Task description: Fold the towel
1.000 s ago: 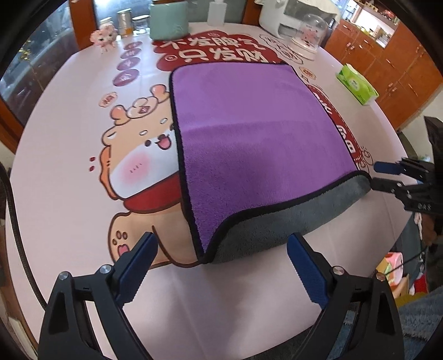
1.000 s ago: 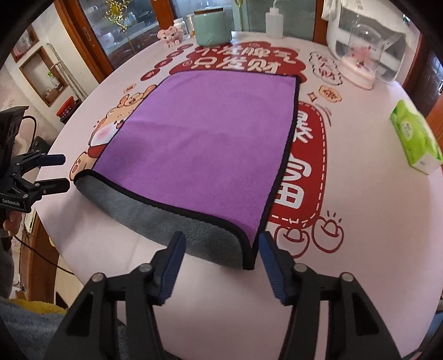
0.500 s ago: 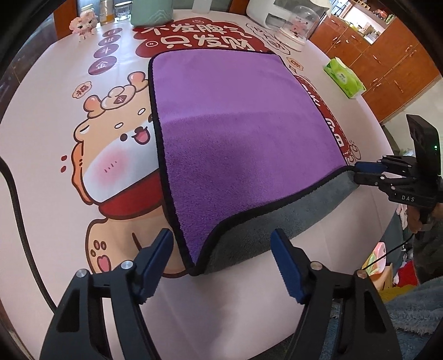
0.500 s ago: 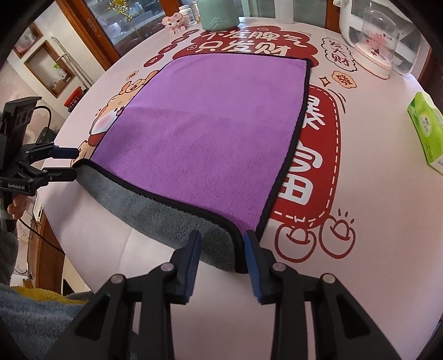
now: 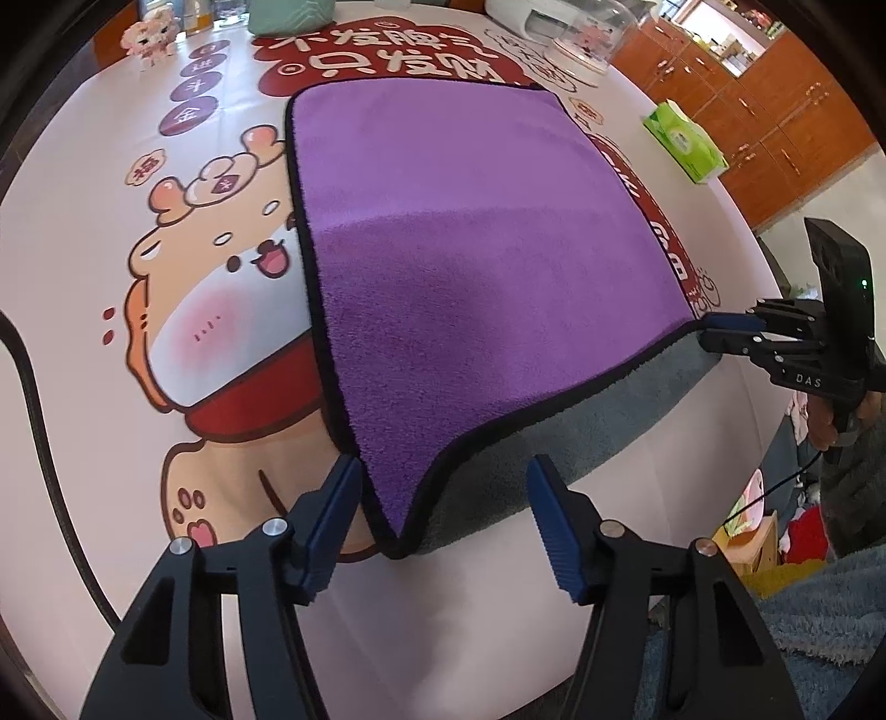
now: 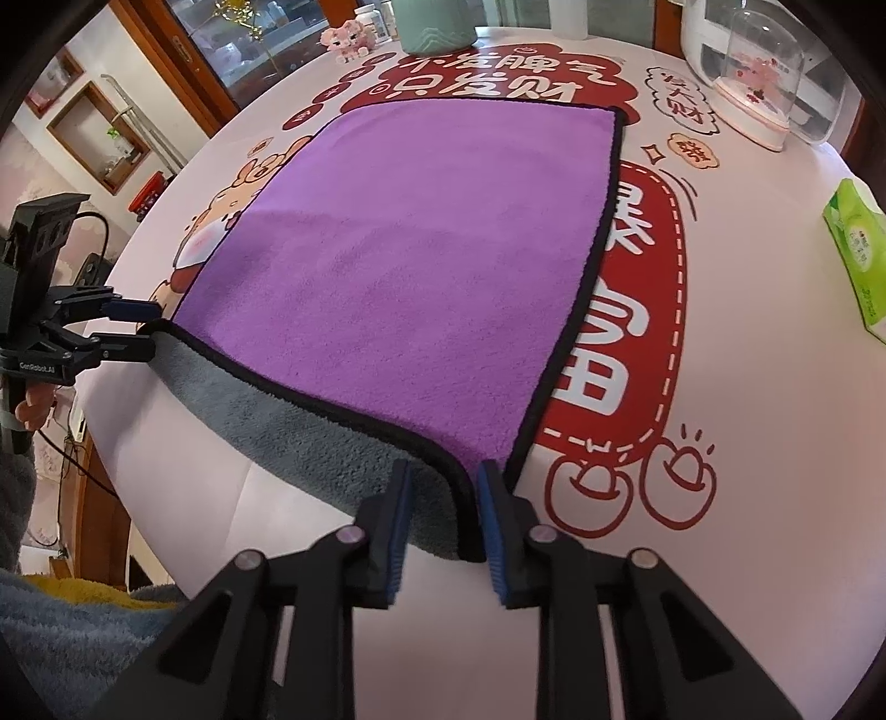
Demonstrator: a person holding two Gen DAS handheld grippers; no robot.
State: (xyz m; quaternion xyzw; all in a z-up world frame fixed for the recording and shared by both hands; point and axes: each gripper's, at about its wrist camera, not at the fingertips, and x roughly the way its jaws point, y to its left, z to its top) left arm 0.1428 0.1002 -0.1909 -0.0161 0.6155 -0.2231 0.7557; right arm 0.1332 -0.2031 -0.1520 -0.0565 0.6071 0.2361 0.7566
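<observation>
A purple towel (image 5: 476,243) with a black hem and grey underside lies flat on the round table; it also shows in the right wrist view (image 6: 410,260). Its near edge hangs over the table rim, grey side showing. My left gripper (image 5: 443,515) is open, its fingers either side of the towel's near left corner. My right gripper (image 6: 443,520) has narrowed around the near right corner, with the hem between the pads and a small gap still visible. Each gripper shows in the other's view, the right one (image 5: 714,327) and the left one (image 6: 138,327).
The tablecloth (image 5: 210,310) has a cartoon and red lettering. A green tissue pack (image 6: 858,255) lies at the right. A teal container (image 6: 437,22), a small pink figure (image 6: 346,39) and a clear dome (image 6: 758,77) stand at the far edge. Wooden cabinets (image 5: 775,122) stand beyond.
Both grippers have moved forward onto the towel's near corners. The right gripper's jaws have narrowed a lot around its corner. The left jaws have narrowed slightly.
</observation>
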